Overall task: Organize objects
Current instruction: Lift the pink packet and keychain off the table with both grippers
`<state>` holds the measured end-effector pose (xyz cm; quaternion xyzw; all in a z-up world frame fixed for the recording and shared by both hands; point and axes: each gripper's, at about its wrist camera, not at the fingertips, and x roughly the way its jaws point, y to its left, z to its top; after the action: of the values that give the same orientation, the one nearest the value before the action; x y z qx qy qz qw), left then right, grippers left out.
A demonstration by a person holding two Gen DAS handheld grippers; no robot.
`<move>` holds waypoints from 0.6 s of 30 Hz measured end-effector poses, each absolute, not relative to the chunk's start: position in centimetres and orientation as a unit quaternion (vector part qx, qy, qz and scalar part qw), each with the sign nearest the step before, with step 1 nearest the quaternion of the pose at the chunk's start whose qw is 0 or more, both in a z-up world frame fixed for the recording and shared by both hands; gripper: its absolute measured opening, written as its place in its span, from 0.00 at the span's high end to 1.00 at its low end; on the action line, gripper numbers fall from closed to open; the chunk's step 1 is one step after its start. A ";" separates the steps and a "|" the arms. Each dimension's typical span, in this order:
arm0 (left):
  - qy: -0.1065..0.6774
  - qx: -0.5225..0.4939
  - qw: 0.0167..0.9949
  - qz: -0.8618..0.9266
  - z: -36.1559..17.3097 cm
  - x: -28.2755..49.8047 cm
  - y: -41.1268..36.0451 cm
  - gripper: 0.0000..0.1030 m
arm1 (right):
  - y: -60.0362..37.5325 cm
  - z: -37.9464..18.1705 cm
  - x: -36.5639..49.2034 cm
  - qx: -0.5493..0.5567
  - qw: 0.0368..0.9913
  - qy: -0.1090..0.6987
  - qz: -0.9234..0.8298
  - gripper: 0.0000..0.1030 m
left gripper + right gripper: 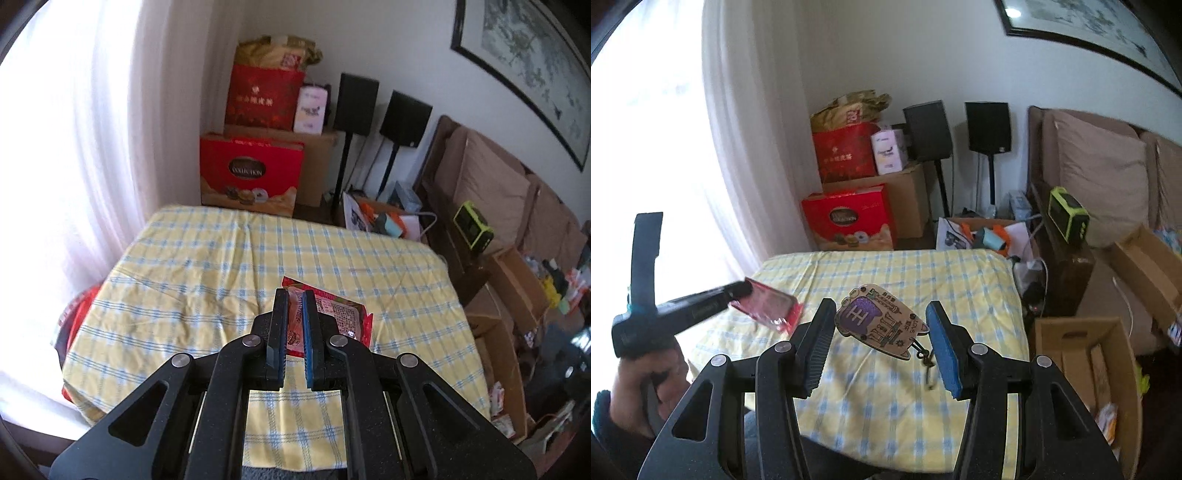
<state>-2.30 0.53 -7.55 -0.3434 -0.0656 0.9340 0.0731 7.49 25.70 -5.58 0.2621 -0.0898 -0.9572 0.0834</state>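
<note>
Red snack packet (332,317), glossy and crinkled, sits pinched in the narrow jaws of the left gripper (295,325), lifted above the table's (192,266) yellow-and-blue checked cloth. At the right gripper (879,336), half-wide jaws hold a flat wooden charm (879,321), printed with purple and line drawings, its cord dangling at 5 o'clock. An open cardboard box (1071,332) stands at 3 o'clock; its contents are unclear.

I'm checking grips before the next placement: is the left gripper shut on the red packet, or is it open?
Shut on it. The left gripper has its jaws pressed against the red packet, which sticks out beyond them above the checked cloth.
</note>
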 end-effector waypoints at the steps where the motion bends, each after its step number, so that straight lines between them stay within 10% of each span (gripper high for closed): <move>1: -0.066 -0.340 0.071 0.935 -7.1 -2.0 0.3 0.94 | 25.9 -5.7 8.1 0.265 0.084 -0.095 -0.956 0.50; 18: -0.049 -0.347 0.052 0.935 -6.0 -0.3 -0.6 0.94 | 28.9 -8.3 15.4 0.273 0.090 -0.103 -0.952 0.50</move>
<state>-0.26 -0.58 -6.03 -0.3472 -0.0488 0.9351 0.0520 15.45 28.94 -8.27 0.2727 -0.1028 -0.9523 0.0900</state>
